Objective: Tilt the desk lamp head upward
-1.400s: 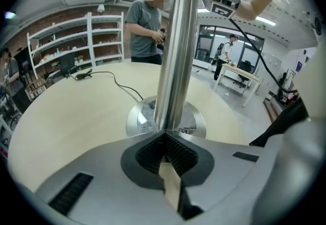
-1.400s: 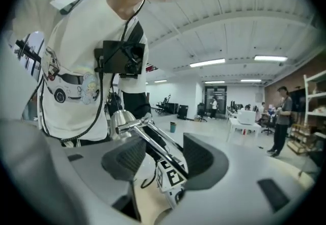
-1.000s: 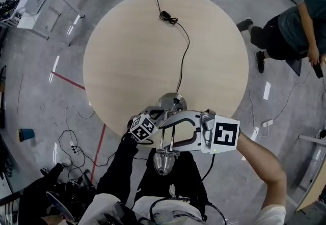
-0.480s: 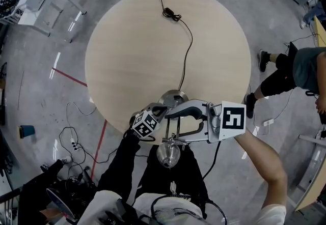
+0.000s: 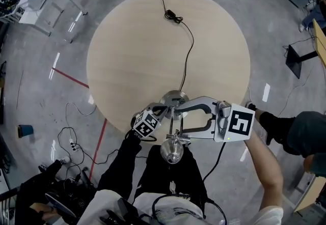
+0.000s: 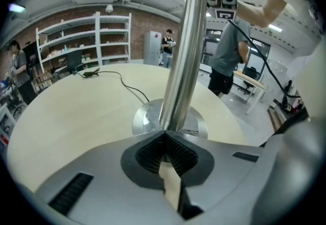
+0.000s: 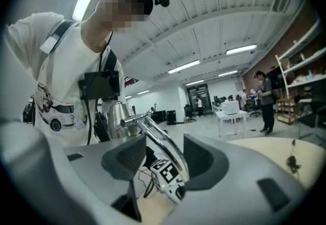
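Note:
A chrome desk lamp stands at the near edge of the round table (image 5: 137,56), its base (image 5: 173,101) on the wood. The lamp head (image 5: 171,151) hangs out past the table edge, over the person's lap. My left gripper (image 5: 164,112) is shut on the upright lamp pole (image 6: 186,56), just above the base (image 6: 153,117). My right gripper (image 5: 175,123) reaches in from the right. In the right gripper view it (image 7: 165,155) stands open, with the thin curved lamp arm (image 7: 165,147) between the pads, close to the right one. Beyond it is the lamp head (image 7: 116,115).
The lamp's black cord (image 5: 189,51) runs across the table to a plug (image 5: 171,15) at the far side. A person's leg (image 5: 300,132) is on the floor at right. Loose cables (image 5: 71,145) lie on the floor at left, and a white table (image 5: 33,2) stands far left.
The lamp head has moved up the picture toward the table edge. My right gripper has shifted right and slightly up. The person at right has walked toward the lower right.

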Tool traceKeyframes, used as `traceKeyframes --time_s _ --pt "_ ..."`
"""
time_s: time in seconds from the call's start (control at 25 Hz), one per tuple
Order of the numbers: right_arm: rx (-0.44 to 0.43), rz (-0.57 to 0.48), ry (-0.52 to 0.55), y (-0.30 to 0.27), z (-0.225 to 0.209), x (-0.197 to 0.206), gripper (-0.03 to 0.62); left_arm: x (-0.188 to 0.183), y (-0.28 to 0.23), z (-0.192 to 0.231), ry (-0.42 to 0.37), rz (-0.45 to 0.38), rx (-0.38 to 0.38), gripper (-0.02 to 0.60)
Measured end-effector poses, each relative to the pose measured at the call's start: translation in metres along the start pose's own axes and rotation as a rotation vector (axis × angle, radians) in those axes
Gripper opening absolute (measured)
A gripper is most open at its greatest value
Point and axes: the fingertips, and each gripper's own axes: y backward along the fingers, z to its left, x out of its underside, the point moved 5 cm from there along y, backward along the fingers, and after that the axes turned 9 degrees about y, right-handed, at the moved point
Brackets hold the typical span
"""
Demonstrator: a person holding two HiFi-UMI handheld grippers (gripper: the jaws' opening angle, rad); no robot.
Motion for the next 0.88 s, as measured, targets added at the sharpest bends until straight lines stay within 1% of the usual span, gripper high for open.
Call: traceKeyframes --time_s 0.08,0.12,0.24,0.32,0.36,0.4,0.48,0.56,0.72,0.8,0.88 --pt "0.061 0.027 0.0 0.014 -0.003 0.0 0.212 -0.005 0.012 0.007 0.045 -0.054 -0.031 0.002" --pt "0.106 0.037 -0.006 0.023 -0.006 0.002 0.212 -0.009 0.02 0.011 0.072 -0.084 -0.05 0.002" --pt "0.268 0.068 -0.033 0.049 -0.008 0.008 0.212 -0.021 0.057 0.017 0.162 -0.186 -0.11 0.002" --pt "0.38 0.058 -0.048 0.061 -0.003 0.005 0.207 -0.035 0.083 0.022 0.2 -0.26 -0.144 0.003" --pt "0.444 0.041 -0.047 0.065 0.0 0.001 0.153 -0.043 0.096 0.025 0.212 -0.292 -0.16 0.002" --pt "0.51 0.022 -0.044 0.07 0.004 -0.004 0.098 -0.051 0.109 0.026 0.222 -0.32 -0.176 0.002" --pt "0.632 -0.012 -0.048 0.077 0.016 -0.014 0.029 -0.063 0.135 0.023 0.24 -0.366 -0.205 0.002" --pt "0.734 -0.028 -0.065 0.084 0.032 -0.022 0.006 -0.077 0.161 0.015 0.25 -0.42 -0.228 0.002" --pt "0.929 0.004 -0.086 0.094 0.065 -0.042 0.006 -0.114 0.213 -0.006 0.242 -0.554 -0.264 0.002" --pt "1.029 0.019 -0.077 0.098 0.077 -0.056 0.006 -0.134 0.238 -0.016 0.24 -0.628 -0.279 0.002" --pt "1.104 0.017 -0.051 0.097 0.083 -0.071 0.006 -0.153 0.262 -0.023 0.239 -0.7 -0.291 0.002"
